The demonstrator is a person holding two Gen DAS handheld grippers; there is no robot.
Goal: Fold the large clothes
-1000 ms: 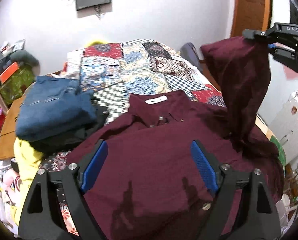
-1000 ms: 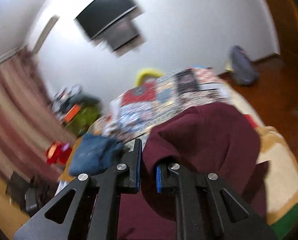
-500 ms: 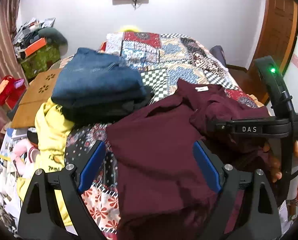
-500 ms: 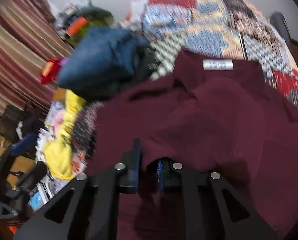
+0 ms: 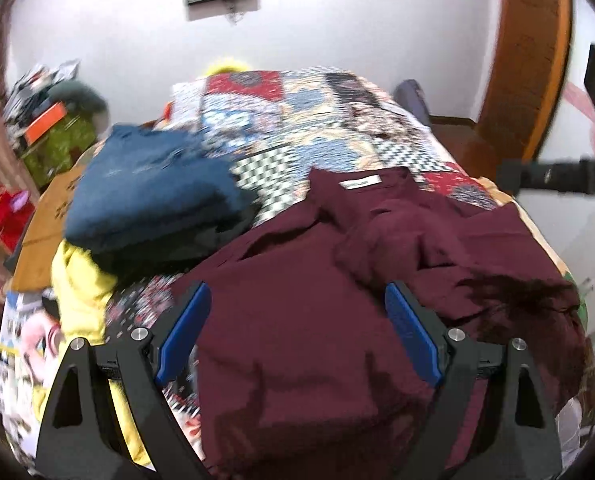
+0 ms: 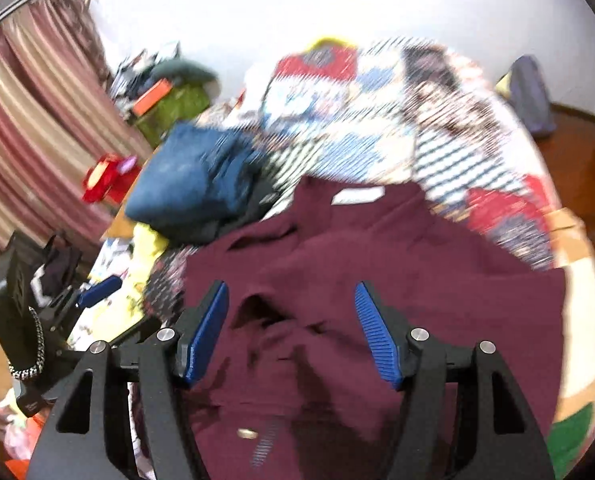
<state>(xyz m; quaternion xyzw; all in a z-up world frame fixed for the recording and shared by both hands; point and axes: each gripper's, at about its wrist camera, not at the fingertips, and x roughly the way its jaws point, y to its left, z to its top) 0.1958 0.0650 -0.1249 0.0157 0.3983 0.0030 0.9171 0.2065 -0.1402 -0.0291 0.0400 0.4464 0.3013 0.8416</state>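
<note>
A maroon shirt [image 5: 305, 320] lies spread on the patchwork bed cover [image 5: 297, 120], collar and white label toward the far end. Its right sleeve lies folded across the chest [image 5: 417, 248]. My left gripper [image 5: 297, 336] hovers open above the shirt's lower left part, nothing between its blue pads. In the right wrist view the same shirt [image 6: 377, 272] fills the middle. My right gripper [image 6: 291, 328] hangs over it with jaws opening; the cloth lies below them, not pinched. The right gripper's body shows at the right edge of the left wrist view.
A folded blue garment [image 5: 149, 196] sits on a dark one at the bed's left, with a yellow garment [image 5: 81, 280] below it. A green box [image 5: 57, 140] and red toy [image 5: 1, 216] stand left by the striped curtain [image 6: 25, 120]. A wooden door [image 5: 533, 60] is at right.
My right gripper carried the raised sleeve down onto the shirt's chest, then let it go and opened. The left gripper stayed open over the shirt.
</note>
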